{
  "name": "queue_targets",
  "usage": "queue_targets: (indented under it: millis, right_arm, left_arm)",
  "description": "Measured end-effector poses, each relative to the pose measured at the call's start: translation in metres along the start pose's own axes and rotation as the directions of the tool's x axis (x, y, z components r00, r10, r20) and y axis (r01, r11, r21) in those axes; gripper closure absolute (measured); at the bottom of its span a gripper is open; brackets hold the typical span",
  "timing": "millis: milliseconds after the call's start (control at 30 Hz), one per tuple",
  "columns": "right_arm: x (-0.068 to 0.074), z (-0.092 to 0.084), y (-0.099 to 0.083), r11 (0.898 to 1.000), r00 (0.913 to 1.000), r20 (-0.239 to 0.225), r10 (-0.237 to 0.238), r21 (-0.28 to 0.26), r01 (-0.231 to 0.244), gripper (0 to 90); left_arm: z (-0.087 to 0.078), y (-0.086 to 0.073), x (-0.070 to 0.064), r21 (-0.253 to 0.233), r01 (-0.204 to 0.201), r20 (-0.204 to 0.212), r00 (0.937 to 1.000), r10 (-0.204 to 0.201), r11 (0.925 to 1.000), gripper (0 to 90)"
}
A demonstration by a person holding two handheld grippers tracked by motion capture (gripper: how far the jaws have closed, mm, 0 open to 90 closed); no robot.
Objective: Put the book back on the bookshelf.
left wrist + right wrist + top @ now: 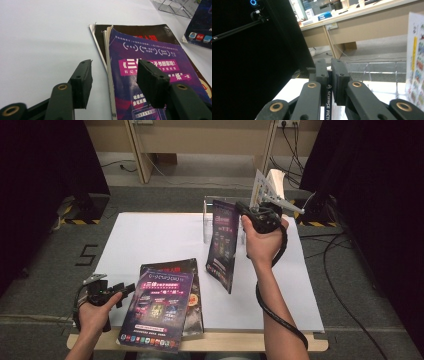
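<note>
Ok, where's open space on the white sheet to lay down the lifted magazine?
Bare patch on the white sheet, left of the clear rack and beyond the magazine stack; another strip at the sheet's right edge. The front left, with the stack, is crowded.

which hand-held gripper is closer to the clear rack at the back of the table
Right. The right hand-held gripper is raised just in front of the clear rack, shut on a magazine. The left hand-held gripper is open at the near edge beside the stacked magazines.

The left tongs [127,289] lie low with jaws parted, held level by the left hand [94,312], while the raised right tongs [243,210] are clamped tight.
</note>
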State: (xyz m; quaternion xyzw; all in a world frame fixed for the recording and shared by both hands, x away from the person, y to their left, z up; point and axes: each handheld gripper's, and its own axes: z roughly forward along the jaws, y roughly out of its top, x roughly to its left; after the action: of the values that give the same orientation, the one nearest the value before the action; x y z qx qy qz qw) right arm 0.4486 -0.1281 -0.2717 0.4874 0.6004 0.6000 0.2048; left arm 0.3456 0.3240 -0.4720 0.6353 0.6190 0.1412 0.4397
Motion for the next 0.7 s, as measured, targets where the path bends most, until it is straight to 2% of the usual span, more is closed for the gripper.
queue_targets:
  millis: [200, 367, 700]
  right_arm:
    - [-0.008, 0.002, 0.012, 1.000, 0.9994, 0.031, 0.014, -0.024, -0.013, 85.2]
    - [-0.010, 0.005, 0.023, 0.999, 0.9980, 0.062, -0.013, -0.039, 0.015, 85.2]
    - [-0.019, 0.010, 0.046, 0.996, 0.9935, 0.110, -0.028, -0.076, 0.036, 85.2]
  left_arm:
    - [0.000, 0.000, 0.001, 0.000, 0.002, -0.001, 1.0000, -0.002, 1.0000, 45.4]
    - [0.001, -0.001, 0.002, 0.005, 0.003, -0.001, 1.0000, -0.003, 1.0000, 45.6]
    - [0.002, -0.001, 0.002, 0.005, 0.001, -0.002, 1.0000, -0.001, 1.0000, 45.7]
